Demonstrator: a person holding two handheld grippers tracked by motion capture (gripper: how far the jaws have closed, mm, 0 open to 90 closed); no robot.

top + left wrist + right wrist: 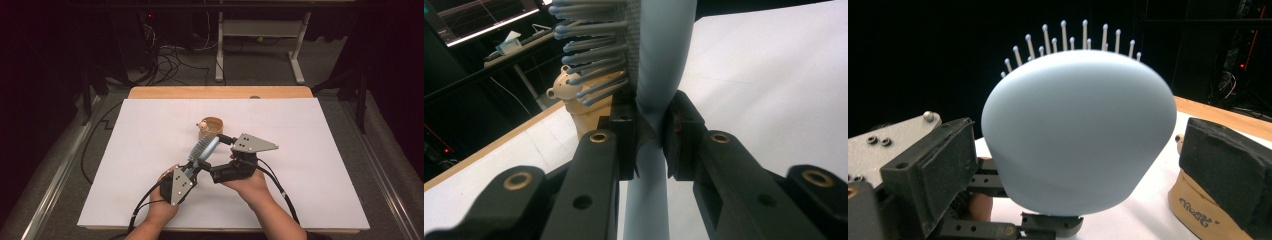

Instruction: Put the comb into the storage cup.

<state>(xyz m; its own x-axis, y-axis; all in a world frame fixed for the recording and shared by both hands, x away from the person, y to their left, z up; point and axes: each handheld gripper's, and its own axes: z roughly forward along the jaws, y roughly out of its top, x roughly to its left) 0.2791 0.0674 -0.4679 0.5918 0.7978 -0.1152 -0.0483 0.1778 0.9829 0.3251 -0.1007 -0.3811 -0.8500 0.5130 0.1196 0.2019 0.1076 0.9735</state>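
- The pale blue hairbrush (pixel 202 148) is held above the middle of the white table sheet (pixel 310 200), tilted, with its head pointing away from the person and its handle toward the left hand.
- The left gripper (pixel 192 167) is clamped on the hairbrush at the neck, where the handle meets the head. In the left gripper view (pixel 651 125) both black pads press against the narrow blue neck, one on each side, and the handle runs down between the jaw arms.
- The bristles (pixel 589 55) stand out to one side of the head, each tipped with a small ball.
- The right gripper (pixel 226 141) sits at the far end of the brush head. In the right gripper view (pixel 1078 150) the smooth rounded back of the head lies between the two pads, which stand apart on either side of it: the jaws are open. A gap shows between the right-hand pad and the head; the left-hand pad is close beside the head, and contact there cannot be confirmed.
- The right hand (pixel 247 182) and the left hand (pixel 162 205) come in from the near edge of the table, each trailing a black cable.
- A small tan wooden cup (pixel 211 125) with a little animal figure on its rim stands on the sheet just beyond the brush head, close to the right gripper's far pad.
- Beyond the sheet, the wooden table edge (pixel 220 92) is exposed.
- Behind the table, a white desk frame (pixel 260 30) and loose cables (pixel 170 57) occupy the dark floor.
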